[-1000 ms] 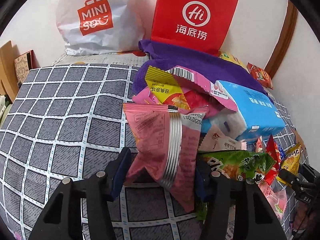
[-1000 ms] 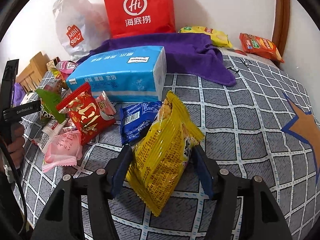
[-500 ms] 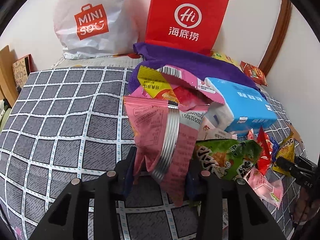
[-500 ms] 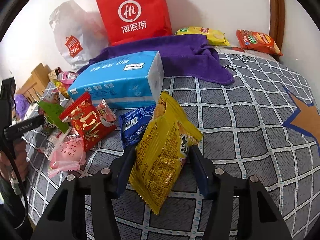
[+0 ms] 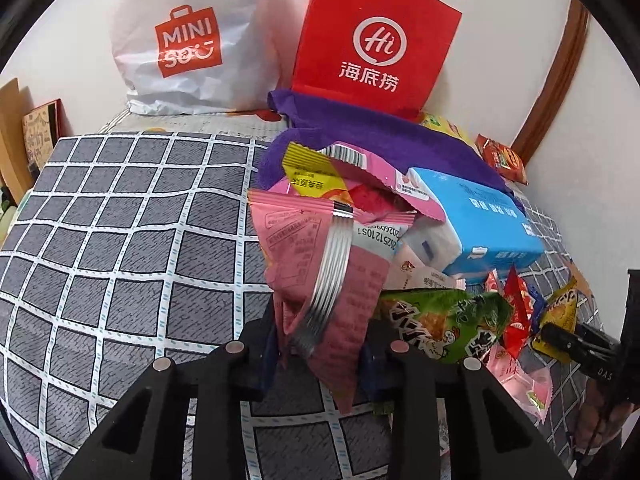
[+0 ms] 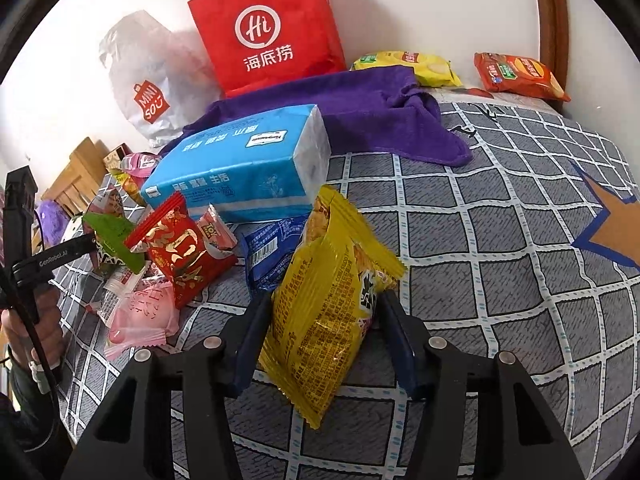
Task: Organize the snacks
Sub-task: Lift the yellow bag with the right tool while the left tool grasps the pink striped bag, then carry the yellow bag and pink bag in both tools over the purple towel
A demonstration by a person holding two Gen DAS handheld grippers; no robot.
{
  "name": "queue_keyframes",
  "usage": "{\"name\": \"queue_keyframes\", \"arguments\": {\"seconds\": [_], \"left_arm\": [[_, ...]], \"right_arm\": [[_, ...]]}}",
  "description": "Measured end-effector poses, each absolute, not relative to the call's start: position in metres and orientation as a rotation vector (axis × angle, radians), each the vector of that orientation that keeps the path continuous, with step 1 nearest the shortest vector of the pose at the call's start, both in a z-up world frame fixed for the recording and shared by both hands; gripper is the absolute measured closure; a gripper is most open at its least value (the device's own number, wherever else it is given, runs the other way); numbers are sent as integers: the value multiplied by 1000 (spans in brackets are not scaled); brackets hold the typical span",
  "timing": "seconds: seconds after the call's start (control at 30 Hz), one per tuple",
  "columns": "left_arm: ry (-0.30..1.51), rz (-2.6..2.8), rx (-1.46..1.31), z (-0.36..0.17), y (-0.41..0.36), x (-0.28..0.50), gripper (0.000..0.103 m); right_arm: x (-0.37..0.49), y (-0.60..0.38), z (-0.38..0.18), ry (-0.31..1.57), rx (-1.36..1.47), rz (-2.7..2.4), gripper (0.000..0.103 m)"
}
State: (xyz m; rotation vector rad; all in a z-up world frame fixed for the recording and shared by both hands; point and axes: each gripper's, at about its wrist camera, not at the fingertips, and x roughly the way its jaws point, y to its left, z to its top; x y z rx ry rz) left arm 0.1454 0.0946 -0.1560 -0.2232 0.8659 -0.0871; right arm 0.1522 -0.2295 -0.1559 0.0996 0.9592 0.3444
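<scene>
**Both grippers hold a snack packet beside a crowded pile**

Around you: a blue tissue pack, a green snack bag, a red packet, and a purple towel before a red paper bag. All lie on a grey checked bedspread against a white wall. Your left gripper, angled downward, pinches the pink packet; your right gripper clamps the yellow packet.

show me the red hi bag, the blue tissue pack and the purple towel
red Hi bag [image 6: 266, 32], right wrist view, on its white logo
blue tissue pack [image 6: 240, 168], right wrist view, on its long printed side
purple towel [image 6: 360, 104], right wrist view, on its flat middle
</scene>
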Motion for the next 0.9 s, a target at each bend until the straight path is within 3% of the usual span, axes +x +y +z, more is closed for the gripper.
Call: {"name": "queue_keyframes", "arguments": {"seconds": [0.27,0.9], "left_arm": [[879,-82,-237,-150,98,139,73],[818,-164,-192,-79,67,79,72]], "right_arm": [[145,-228,-149,914,60,253,51],[75,-184,-82,770,108,313,55]]}}
